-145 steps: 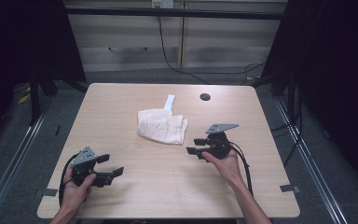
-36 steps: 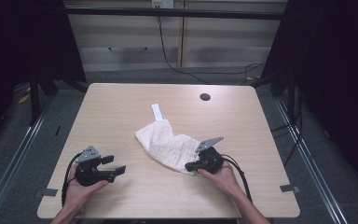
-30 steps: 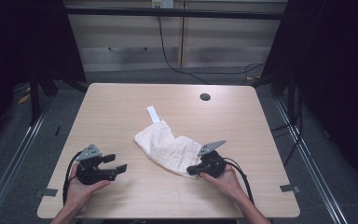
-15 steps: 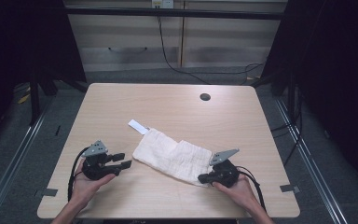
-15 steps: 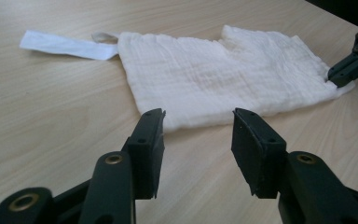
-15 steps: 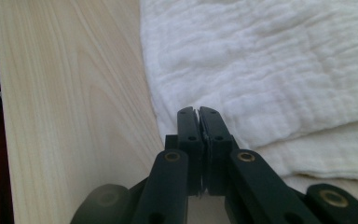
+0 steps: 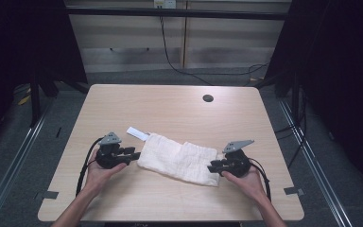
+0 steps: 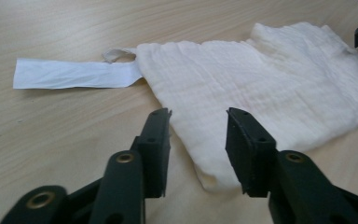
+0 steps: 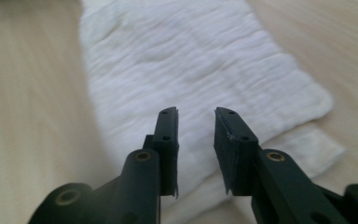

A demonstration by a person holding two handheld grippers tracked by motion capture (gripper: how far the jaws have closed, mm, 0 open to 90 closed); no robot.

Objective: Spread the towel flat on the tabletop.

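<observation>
Each black gripper (image 7: 133, 153) has 2 screw-studded jaws, a grey 3-cornered top plate and a trailing black cable.

Place: a lab-like recording booth
Table (image 7: 170, 109): bare pale wood, with a cable hole (image 7: 208, 98)
Around the table: black curtains (image 7: 23, 42)
Behind the table: trailing cables (image 7: 179, 66)
Beside the table: floor rails (image 7: 14, 156)

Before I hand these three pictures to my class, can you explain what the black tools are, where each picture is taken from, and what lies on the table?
A person sits at a wooden table with a hand-held claw in each hand: the left claw and the right claw. One picture looks down from above; the other two come from cameras riding on each claw, looking along its black jaws. Between the claws lies a cream cloth with a white tag. Both claws are open at the cloth's ends; neither holds anything.
</observation>
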